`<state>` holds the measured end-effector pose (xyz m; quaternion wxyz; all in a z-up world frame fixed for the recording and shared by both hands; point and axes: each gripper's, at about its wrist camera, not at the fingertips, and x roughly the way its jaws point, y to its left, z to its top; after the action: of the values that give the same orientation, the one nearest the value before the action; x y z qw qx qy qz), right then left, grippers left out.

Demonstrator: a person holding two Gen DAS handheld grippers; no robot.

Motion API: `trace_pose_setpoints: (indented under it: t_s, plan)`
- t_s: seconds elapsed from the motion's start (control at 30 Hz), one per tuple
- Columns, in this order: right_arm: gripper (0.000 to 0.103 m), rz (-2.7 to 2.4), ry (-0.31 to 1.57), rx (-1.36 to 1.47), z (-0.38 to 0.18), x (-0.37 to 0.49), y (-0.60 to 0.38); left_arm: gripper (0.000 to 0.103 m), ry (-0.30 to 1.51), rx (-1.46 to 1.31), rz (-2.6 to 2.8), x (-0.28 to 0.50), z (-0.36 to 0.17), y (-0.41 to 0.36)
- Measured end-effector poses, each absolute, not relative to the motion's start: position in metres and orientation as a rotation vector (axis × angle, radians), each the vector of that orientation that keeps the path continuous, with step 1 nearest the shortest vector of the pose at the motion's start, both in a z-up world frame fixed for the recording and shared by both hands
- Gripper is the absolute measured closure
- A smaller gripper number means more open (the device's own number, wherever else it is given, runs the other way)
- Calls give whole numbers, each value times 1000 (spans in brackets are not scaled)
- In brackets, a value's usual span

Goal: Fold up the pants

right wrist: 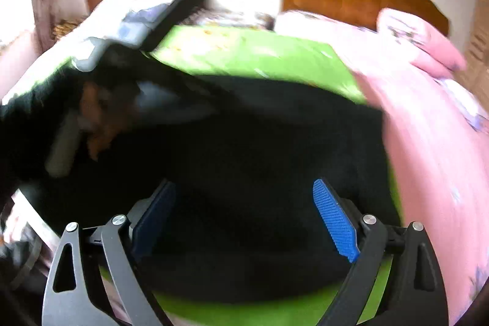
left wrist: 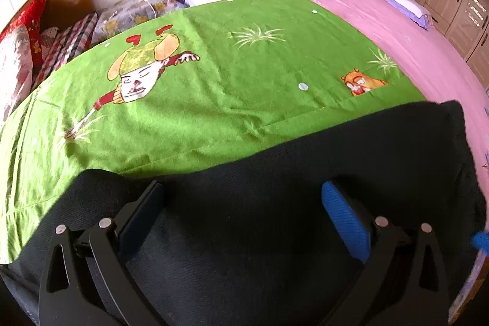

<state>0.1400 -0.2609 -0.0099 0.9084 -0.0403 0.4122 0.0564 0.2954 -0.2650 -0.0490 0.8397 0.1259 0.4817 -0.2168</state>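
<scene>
Black pants [left wrist: 275, 188] lie on the green sheet [left wrist: 229, 87], under both my spread, empty grippers.
Left gripper [left wrist: 241, 203] sees them sharply; my right gripper [right wrist: 244, 210] view blurs, yet shows the other tool [right wrist: 143, 20].

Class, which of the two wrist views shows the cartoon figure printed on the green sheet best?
The left wrist view. There the cartoon figure is sharp and whole on the green sheet, beyond the black pants. In the right wrist view the sheet is blurred and largely covered by the pants; the figure cannot be made out.
</scene>
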Motion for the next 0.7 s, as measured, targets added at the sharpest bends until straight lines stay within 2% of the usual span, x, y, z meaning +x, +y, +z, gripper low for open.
trace_pose_setpoints:
  t_s: [0.13,0.23,0.37,0.57,0.7]
  plan:
    - [15,151,935,-145,-29,191,-233,2,940,331,-326,296,-22,-254]
    - [12,186,1005,-148,-49,203,-235,1,1006,391,-317,306,-45,-250]
    - [11,239,1035,-87,-52,175,-258,1,954,401,-312,303,-52,-248]
    - [12,213,1035,-79,-42,152,-270,1,943,406,-301,300,-52,-252]
    - [11,146,912,-7,-18,131,-283,3,892,374,-352,277,-30,-266]
